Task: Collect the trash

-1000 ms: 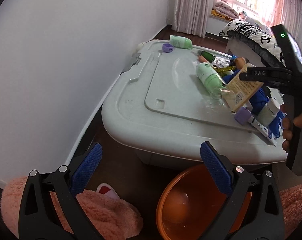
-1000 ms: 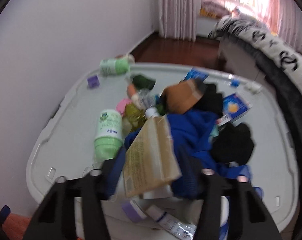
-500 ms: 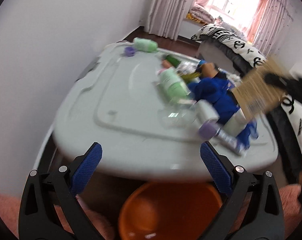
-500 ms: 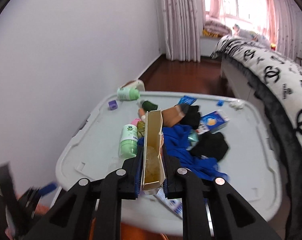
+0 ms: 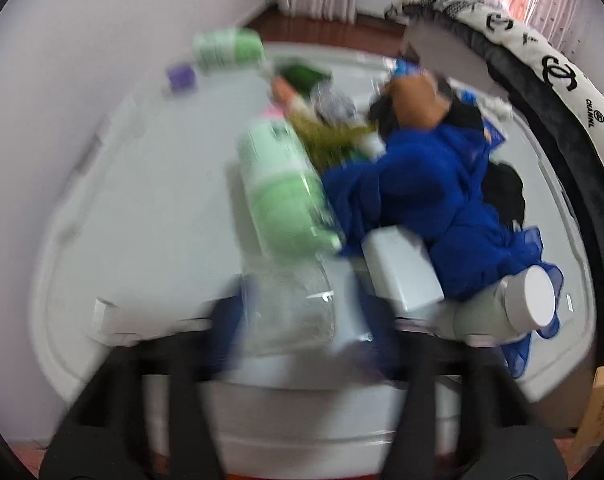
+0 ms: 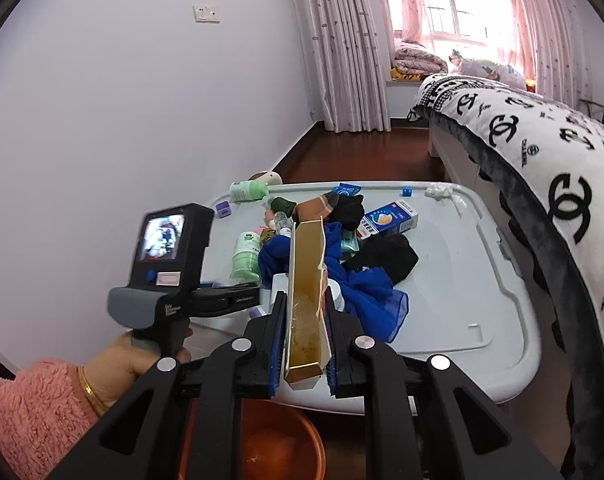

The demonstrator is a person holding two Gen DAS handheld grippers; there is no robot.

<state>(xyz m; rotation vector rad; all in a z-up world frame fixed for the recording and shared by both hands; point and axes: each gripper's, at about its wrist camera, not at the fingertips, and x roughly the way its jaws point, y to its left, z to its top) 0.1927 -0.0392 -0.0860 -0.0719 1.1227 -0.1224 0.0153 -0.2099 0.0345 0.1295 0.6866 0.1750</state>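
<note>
My right gripper (image 6: 302, 344) is shut on a tan cardboard box (image 6: 306, 292) and holds it above the front edge of the grey bin lid (image 6: 494, 280), over an orange basin (image 6: 277, 448). My left gripper (image 5: 302, 320), blurred, is open around crumpled clear plastic (image 5: 293, 312) at the lid's front edge; it also shows in the right wrist view (image 6: 221, 296). A green bottle (image 5: 281, 196), a blue cloth (image 5: 422, 200) and a white box (image 5: 402, 272) lie just beyond.
A second green bottle (image 6: 247, 191), a purple cube (image 6: 223, 209), a blue-white carton (image 6: 390, 218), black socks (image 6: 386, 256) and a tissue (image 6: 442, 192) lie on the lid. A bed with a patterned blanket (image 6: 542, 152) runs along the right. A wall (image 6: 101, 120) stands at the left.
My left gripper moved forward over the lid and now straddles the clear plastic. My right gripper lifted the cardboard box up and back over the basin.
</note>
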